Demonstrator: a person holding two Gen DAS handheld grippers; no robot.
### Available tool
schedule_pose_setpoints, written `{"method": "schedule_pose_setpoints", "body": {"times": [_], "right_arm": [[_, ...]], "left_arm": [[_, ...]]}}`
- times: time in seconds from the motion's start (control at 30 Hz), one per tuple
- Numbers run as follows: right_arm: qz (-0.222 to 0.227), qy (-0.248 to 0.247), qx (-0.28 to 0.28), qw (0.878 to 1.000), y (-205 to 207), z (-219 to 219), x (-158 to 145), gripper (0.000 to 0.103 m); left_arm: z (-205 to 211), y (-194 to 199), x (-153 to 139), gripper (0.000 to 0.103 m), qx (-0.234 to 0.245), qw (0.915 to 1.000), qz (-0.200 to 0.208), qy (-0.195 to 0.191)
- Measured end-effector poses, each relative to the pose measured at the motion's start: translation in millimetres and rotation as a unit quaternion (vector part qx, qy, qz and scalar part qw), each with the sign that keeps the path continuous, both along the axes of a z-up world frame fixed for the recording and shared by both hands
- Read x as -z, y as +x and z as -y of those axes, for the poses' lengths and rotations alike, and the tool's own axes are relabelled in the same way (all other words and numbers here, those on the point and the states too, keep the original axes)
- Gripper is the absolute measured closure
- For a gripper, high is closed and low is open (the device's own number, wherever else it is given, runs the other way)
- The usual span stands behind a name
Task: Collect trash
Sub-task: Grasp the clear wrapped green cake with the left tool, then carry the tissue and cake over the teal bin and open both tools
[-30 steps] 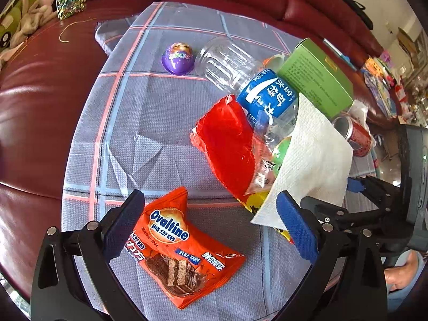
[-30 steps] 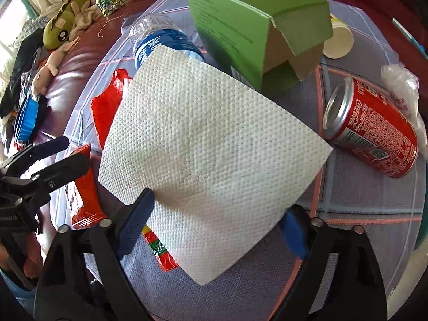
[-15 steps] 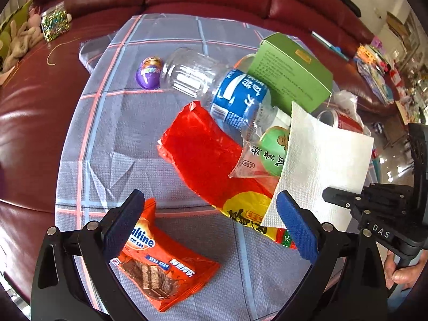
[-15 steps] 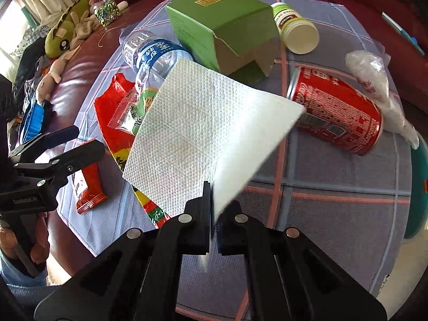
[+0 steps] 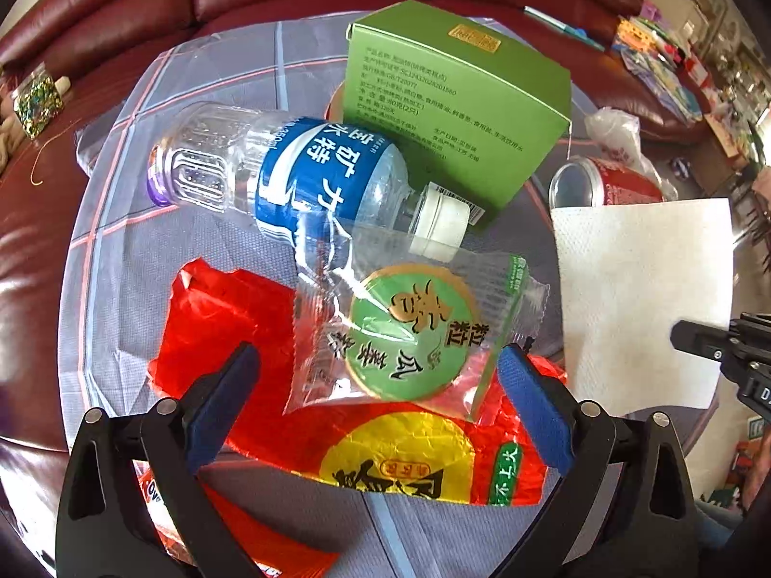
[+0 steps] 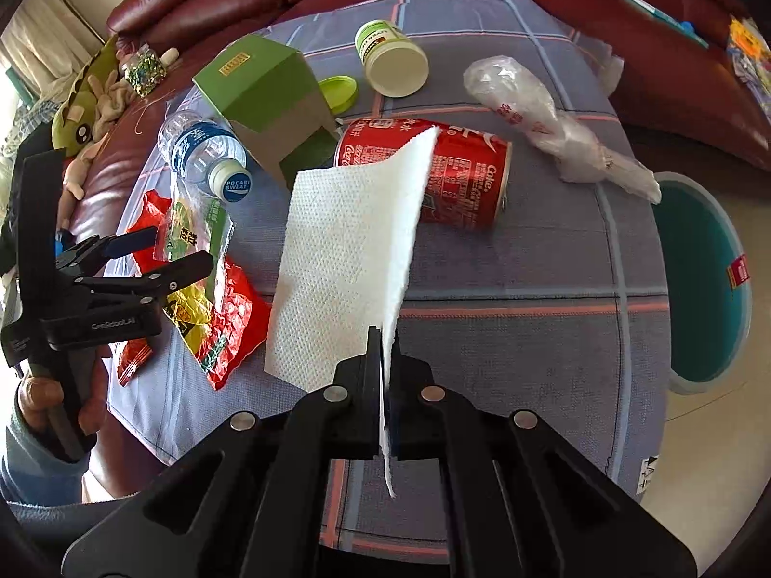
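Observation:
My right gripper (image 6: 383, 337) is shut on an edge of a white paper towel (image 6: 347, 260), which hangs lifted above the cloth-covered table (image 6: 530, 337). The same towel (image 5: 641, 298) shows at the right of the left wrist view. My left gripper (image 5: 376, 371) is open, its blue pads on either side of a clear wrapper with a green round label (image 5: 409, 332), not pressing on it. That wrapper lies on a red and yellow snack bag (image 5: 231, 327), against a plastic bottle (image 5: 299, 178).
A green box (image 5: 458, 96) stands behind the bottle. A red cola can (image 6: 458, 178), a clear plastic bag (image 6: 544, 111), a white cup (image 6: 395, 58) and a green lid (image 6: 339, 91) lie on the cloth. A teal bin (image 6: 698, 279) stands off the table's right edge.
The right gripper closed on the paper towel and lifted it off the pile, to the right. The left gripper moved from over the orange Ovaltine wrapper to over the green-label wrapper.

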State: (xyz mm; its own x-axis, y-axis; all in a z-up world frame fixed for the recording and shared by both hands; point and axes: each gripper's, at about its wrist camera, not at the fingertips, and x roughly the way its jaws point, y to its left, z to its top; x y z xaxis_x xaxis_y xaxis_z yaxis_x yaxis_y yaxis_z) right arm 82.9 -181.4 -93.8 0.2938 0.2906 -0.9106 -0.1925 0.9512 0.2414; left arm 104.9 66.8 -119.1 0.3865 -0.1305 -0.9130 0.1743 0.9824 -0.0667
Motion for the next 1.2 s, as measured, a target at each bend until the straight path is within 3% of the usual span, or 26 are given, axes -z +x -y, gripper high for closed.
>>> {"method": "schedule_pose_setpoints", "body": {"times": [0.13,0.2,0.23,0.3,0.37,0.47,0.53,0.57,0.63,0.77,0.8,0.83,0.87,0.9,0.93,1.2], "right_arm": [[-0.007,0.018,0.004,1.000,1,6,1,0.101],[-0.011,0.031,0.002,0.999,2,5,1,0.101],[-0.015,0.044,-0.001,0.999,4,4,1,0.101],[-0.017,0.054,-0.003,0.998,6,3,2,0.100],[-0.020,0.062,-0.008,0.998,9,-2,4,0.097],[-0.030,0.067,-0.021,0.997,13,-13,12,0.091],[-0.036,0.066,-0.026,0.997,16,-20,19,0.061],[-0.038,0.063,-0.028,0.997,17,-24,23,0.056],[-0.039,0.051,-0.033,0.997,20,-32,30,0.055],[-0.027,0.030,-0.043,0.998,24,-44,33,0.054],[-0.020,0.026,-0.043,0.999,24,-47,33,0.057],[-0.015,0.017,-0.044,0.999,23,-49,32,0.091],[-0.018,0.012,-0.048,0.999,23,-52,33,0.100],[-0.020,0.017,-0.047,0.999,22,-52,31,0.101],[-0.015,0.018,-0.046,0.999,20,-50,28,0.101],[0.050,0.041,-0.009,0.998,9,-10,-30,0.101]], "left_arm": [[13,0,6,0.004,0.015,0.9999,-0.002,-0.005],[15,-3,7,0.027,0.015,0.9998,0.002,-0.012],[15,-5,5,0.030,0.014,0.9998,0.007,-0.012],[13,-8,0,0.048,0.012,0.9996,0.013,-0.020],[13,-9,-2,0.055,0.013,0.9995,0.011,-0.027],[14,-14,3,0.053,0.014,0.9997,0.005,-0.018],[14,-17,4,0.045,0.012,0.9997,0.003,-0.022],[14,-19,5,0.042,0.014,0.9997,0.001,-0.021],[16,-24,9,0.030,0.019,0.9997,-0.004,-0.015],[19,-32,13,0.026,0.031,0.9995,0.005,0.001],[20,-33,13,0.027,0.031,0.9995,0.008,0.001],[19,-34,11,0.035,0.030,0.9995,0.014,-0.001],[18,-36,9,0.051,0.028,0.9994,0.021,-0.003],[17,-37,5,0.060,0.027,0.9993,0.025,-0.010],[15,-38,1,0.063,0.025,0.9992,0.027,-0.017],[13,-50,-40,0.065,0.006,0.9974,0.061,-0.037]]}}
